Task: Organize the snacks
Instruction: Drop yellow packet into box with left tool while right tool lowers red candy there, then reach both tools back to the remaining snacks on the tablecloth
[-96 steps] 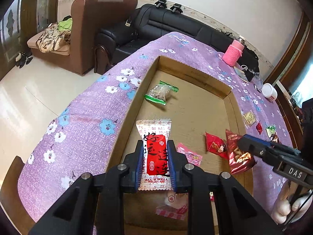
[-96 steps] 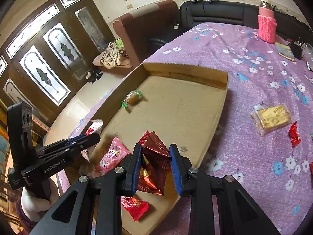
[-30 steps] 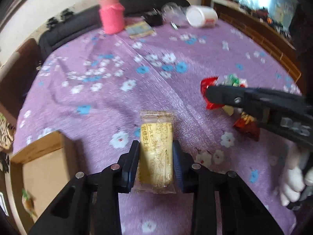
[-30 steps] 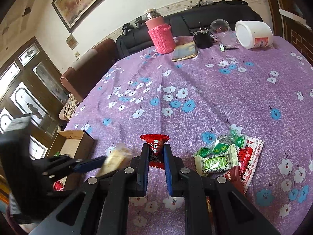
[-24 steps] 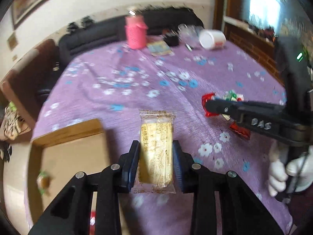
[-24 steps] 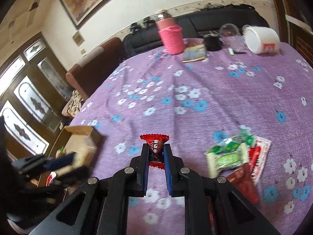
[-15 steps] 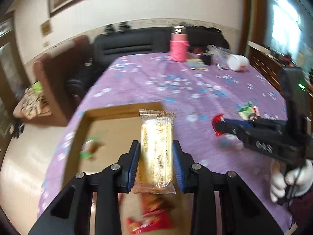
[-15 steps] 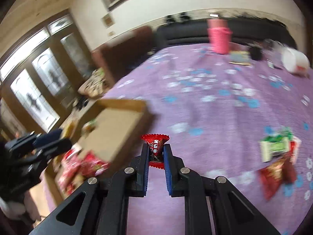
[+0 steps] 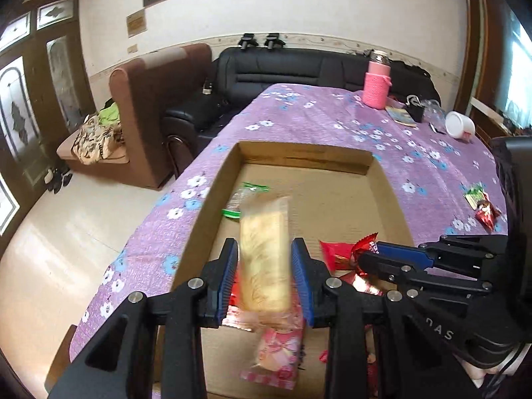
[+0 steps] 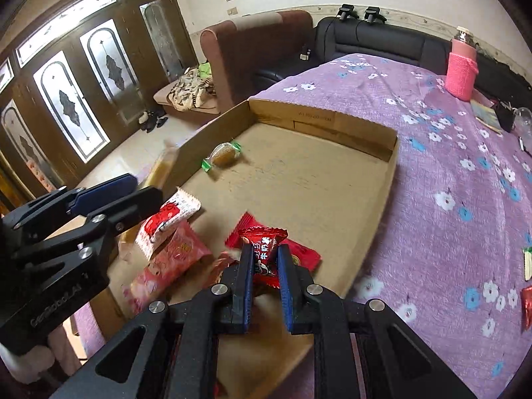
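Snacks lie in the near end of the shallow cardboard box (image 9: 212,199) on the purple flowered table (image 9: 316,116). At left, the left tongs (image 9: 265,277) stand apart around a blurred yellow biscuit pack (image 9: 264,259), gaps showing either side of it. A pink packet (image 9: 276,355) lies below. To the right, the right tongs (image 10: 265,271) are clamped on a red candy (image 10: 264,244) above the box.

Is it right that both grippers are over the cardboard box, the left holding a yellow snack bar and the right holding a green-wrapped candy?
Not quite. The right gripper holds a red-wrapped candy, as the right wrist view shows; the green-ended candy lies loose in the cardboard box. The rest stands: the left gripper has the yellow snack bar between its fingers, over the box.
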Demonstrator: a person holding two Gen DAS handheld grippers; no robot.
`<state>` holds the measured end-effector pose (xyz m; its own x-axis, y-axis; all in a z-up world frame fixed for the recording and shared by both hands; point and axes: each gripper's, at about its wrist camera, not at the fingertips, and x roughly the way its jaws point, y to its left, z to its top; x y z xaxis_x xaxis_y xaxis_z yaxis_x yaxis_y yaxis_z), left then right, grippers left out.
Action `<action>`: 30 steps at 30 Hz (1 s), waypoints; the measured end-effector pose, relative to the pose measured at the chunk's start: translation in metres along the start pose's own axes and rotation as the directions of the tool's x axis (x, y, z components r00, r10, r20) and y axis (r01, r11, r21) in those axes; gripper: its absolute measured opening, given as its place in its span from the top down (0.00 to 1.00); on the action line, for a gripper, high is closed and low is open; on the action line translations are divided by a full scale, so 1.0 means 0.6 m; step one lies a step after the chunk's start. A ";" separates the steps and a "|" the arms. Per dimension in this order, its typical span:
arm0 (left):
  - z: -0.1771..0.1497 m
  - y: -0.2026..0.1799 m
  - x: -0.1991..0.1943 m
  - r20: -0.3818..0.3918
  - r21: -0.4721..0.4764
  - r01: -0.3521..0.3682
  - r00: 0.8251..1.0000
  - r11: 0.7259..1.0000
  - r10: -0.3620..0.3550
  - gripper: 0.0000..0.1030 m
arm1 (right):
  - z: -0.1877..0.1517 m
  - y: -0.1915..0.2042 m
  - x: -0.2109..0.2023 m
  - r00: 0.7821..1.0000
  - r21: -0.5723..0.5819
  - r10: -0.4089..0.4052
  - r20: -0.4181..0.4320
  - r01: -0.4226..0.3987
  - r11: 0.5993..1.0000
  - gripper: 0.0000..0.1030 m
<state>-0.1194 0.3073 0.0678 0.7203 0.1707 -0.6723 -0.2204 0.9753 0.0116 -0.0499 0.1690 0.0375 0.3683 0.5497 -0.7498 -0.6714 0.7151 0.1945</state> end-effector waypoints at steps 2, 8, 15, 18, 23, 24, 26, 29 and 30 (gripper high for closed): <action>-0.003 0.008 -0.003 0.011 -0.020 -0.006 1.000 1.000 0.006 0.68 | 0.005 0.003 0.009 1.000 -0.002 -0.013 -0.001 0.013 1.000 0.83; -0.010 0.013 -0.019 0.036 -0.028 -0.025 0.999 0.999 0.026 0.60 | 0.014 0.008 0.013 1.000 0.000 -0.018 0.022 0.018 1.000 0.82; -0.008 -0.011 -0.054 0.082 0.003 -0.064 0.995 0.998 0.064 0.44 | 0.018 -0.006 -0.025 0.997 0.041 -0.003 0.082 0.000 0.999 0.70; -0.006 -0.029 -0.070 0.103 0.020 -0.076 0.992 0.997 0.073 0.38 | 0.016 -0.019 -0.047 0.994 0.055 -0.013 0.106 0.008 0.998 0.69; -0.002 -0.066 -0.098 0.125 0.042 -0.054 0.991 0.998 0.048 0.32 | -0.001 -0.056 -0.090 0.989 0.088 -0.050 0.137 0.038 0.995 0.69; -0.002 -0.075 -0.104 0.126 0.046 -0.041 0.991 0.998 0.035 0.29 | -0.005 -0.068 -0.100 0.988 0.102 -0.054 0.142 0.040 0.994 0.69; 0.000 -0.089 -0.112 0.116 0.050 -0.002 0.993 0.999 -0.004 0.24 | -0.017 -0.107 -0.132 0.984 0.138 -0.077 0.161 0.055 0.989 0.69; 0.004 -0.112 -0.120 0.088 0.047 0.114 0.989 0.992 -0.118 0.21 | -0.040 -0.189 -0.189 0.971 0.216 -0.148 0.188 0.106 0.971 0.70; 0.004 -0.122 -0.122 0.079 0.044 0.162 0.983 0.986 -0.165 0.21 | -0.047 -0.219 -0.206 0.966 0.250 -0.172 0.191 0.122 0.961 0.70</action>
<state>-0.1545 0.2236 0.1181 0.7966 0.0179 -0.6043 -0.0717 0.9953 -0.0650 -0.0257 -0.0051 0.0867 0.5942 0.4906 -0.6374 -0.4395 0.8617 0.2535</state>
